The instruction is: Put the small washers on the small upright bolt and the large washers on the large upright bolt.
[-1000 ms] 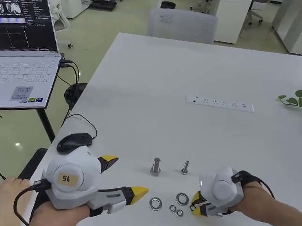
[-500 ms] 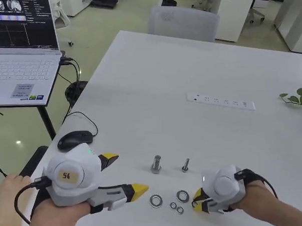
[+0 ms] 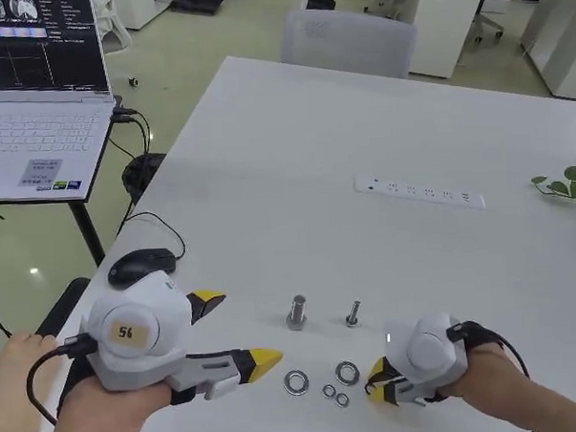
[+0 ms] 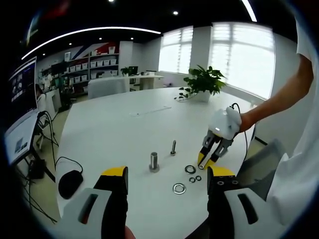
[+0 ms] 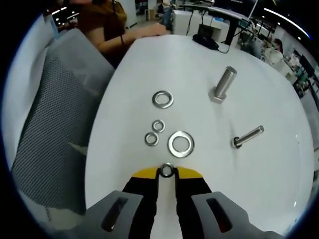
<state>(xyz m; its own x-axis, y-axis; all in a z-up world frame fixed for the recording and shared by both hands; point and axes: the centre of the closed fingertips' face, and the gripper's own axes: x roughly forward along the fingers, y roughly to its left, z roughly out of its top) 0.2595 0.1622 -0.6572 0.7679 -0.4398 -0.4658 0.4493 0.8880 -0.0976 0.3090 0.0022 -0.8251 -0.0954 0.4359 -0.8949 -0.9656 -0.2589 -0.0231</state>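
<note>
The large bolt (image 3: 297,311) and the small bolt (image 3: 353,315) stand upright near the table's front edge. In front of them lie two large washers (image 3: 296,381) (image 3: 347,372) and two small washers (image 3: 329,391) (image 3: 342,399). My right gripper (image 3: 377,384) sits low on the table just right of the washers. In the right gripper view it (image 5: 167,172) is shut on a small washer (image 5: 167,171), with the loose large washer (image 5: 181,143) just ahead. My left gripper (image 3: 237,328) hovers open to the left, and its jaws (image 4: 167,174) frame the large bolt (image 4: 154,162).
A black mouse (image 3: 142,267) with its cable lies at the table's left edge. A white power strip (image 3: 419,193) lies mid-table and a plant (image 3: 566,185) stands at the right. A laptop (image 3: 34,103) sits on a side stand, with a grey chair (image 3: 349,41) beyond the table.
The head camera has shifted a little. Both grippers, the bolts and the washers on the table stay where they were.
</note>
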